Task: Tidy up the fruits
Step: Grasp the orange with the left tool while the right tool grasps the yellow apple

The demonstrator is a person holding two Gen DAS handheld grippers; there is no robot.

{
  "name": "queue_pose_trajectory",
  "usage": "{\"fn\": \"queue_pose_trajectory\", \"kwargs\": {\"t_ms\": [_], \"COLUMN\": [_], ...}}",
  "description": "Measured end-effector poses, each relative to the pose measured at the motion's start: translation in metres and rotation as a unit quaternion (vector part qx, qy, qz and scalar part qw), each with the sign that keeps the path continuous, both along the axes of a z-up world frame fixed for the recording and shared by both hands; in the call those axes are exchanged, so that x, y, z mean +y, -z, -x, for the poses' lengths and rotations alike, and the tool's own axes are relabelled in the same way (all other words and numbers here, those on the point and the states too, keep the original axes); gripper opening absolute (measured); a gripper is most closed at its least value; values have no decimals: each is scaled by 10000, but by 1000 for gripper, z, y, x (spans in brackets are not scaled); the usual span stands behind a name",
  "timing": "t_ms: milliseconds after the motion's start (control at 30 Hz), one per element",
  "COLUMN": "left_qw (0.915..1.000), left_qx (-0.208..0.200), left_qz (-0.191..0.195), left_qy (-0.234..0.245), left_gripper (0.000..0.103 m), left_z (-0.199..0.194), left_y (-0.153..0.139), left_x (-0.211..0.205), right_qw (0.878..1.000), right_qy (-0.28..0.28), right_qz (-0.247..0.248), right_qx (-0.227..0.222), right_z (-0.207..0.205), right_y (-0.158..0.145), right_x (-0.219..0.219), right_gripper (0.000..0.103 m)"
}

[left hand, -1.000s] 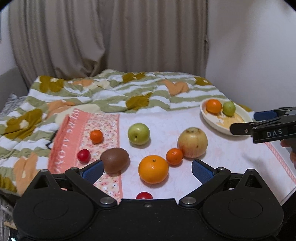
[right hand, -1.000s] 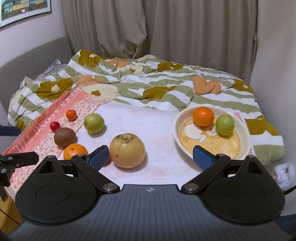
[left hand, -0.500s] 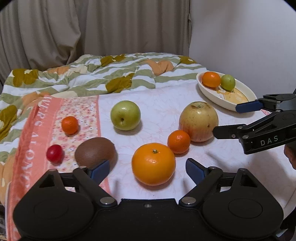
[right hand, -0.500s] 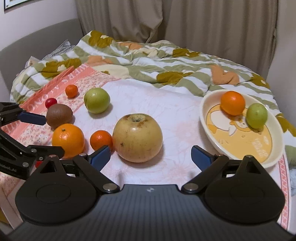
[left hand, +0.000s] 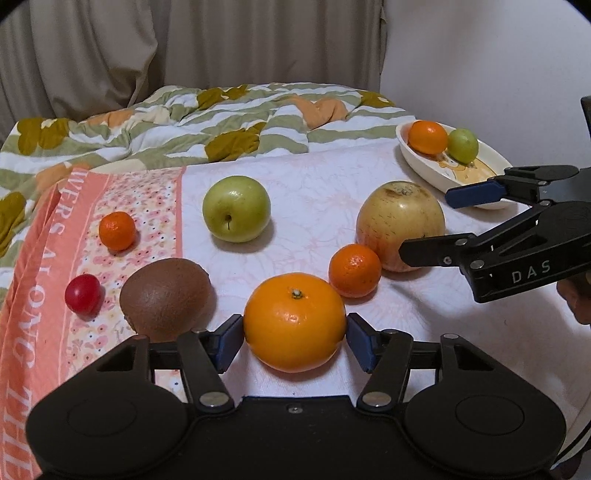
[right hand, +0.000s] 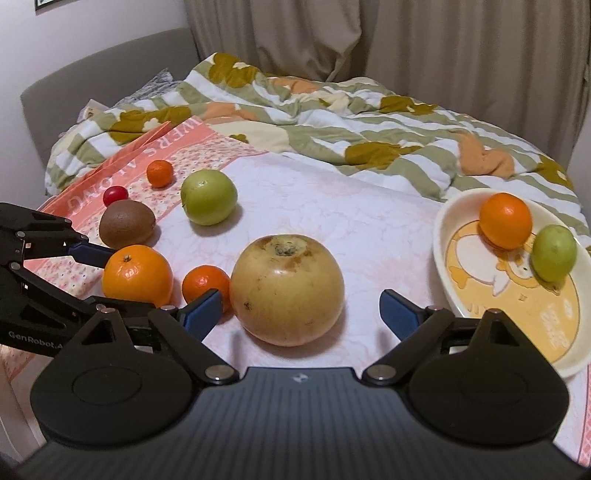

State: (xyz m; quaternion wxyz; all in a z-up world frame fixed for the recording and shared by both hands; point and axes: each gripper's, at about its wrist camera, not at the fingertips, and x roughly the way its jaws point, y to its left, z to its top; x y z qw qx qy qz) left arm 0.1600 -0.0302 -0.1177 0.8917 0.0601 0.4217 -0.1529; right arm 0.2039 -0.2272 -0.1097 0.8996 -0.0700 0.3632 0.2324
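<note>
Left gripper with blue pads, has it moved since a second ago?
Yes. The left gripper came down toward the white cloth, and its closing pads now flank the large orange.

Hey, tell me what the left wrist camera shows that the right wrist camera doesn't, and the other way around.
Only the left wrist view shows both blue pads of the left tool against the big orange; its jaws have just been closing on it.

Only the right wrist view shows the right tool open around the large yellow apple, a grey headboard and a picture corner.

Both show the kiwi, cherry tomato, green apple, two mandarins and the dish.
</note>
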Motion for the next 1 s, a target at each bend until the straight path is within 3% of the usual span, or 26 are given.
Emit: {"fn": "queue_pose_trajectory", "kwargs": {"t_ms": [567,1000], "left_qw": [9995,9987], "left_qx": [60,-182], "left_qz": [28,142], "left_qy": [-301,-446], "left_gripper": [64,64], "left_z": [5,18], "left_y": [-1,-22], "left_x": [5,9], "right_qw": [9983,9992], "right_qy": [-575,-401], "right_qz": [-48,-67], "right_qx": [121,25], "right_z": [-18,-3], "right_y": [7,-9], "right_x": [5,5], "right_gripper": [91,90]}}
